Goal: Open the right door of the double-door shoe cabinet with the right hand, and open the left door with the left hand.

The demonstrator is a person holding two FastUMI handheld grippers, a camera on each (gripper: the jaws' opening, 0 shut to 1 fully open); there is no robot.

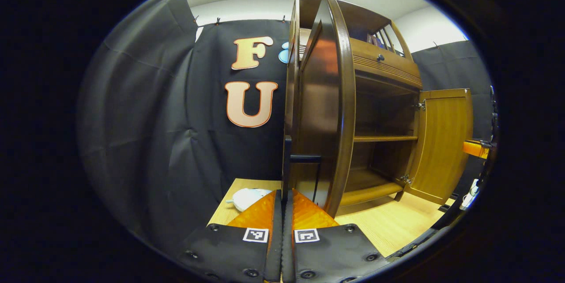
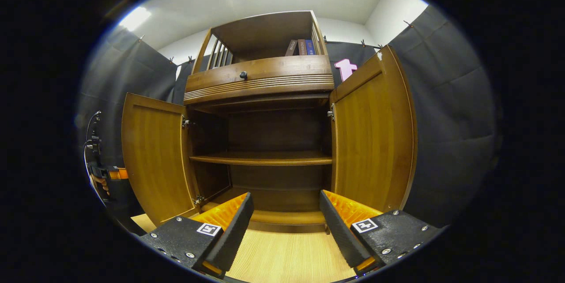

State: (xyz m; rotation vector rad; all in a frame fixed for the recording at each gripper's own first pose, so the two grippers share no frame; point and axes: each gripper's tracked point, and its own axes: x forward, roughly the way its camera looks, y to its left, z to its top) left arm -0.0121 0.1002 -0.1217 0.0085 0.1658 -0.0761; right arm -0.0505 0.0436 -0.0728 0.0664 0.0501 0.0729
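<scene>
my left gripper (image 1: pixel 282 212) has its fingers drawn narrow, nearly meeting, and between their tips stands the dark bar handle (image 1: pixel 304 158) of the left door (image 1: pixel 324 111); i cannot tell whether both fingers actually press on it. the left door stands swung out toward me, edge-on, running from about 12 o'clock down to the centre of the left gripper view. past it, at 3 o'clock, the shoe cabinet (image 1: pixel 384 111) shows its dark inside with a shelf (image 1: pixel 385 138), and the right door (image 1: pixel 441 141) hangs open beyond. a white bundle (image 1: pixel 247 198) lies on the light wooden floor (image 1: pixel 388 225) at 7 o'clock.

my right gripper (image 2: pixel 284 225) has its fingers spread wide, holding nothing, aimed at the cabinet's open mouth. in the right gripper view the right door sits at 3 o'clock and the left door at 9 o'clock, both open. a drawer knob (image 2: pixel 243 74) is at 11 o'clock, and books (image 2: pixel 302 47) stand on the top shelf at 12 o'clock.
</scene>
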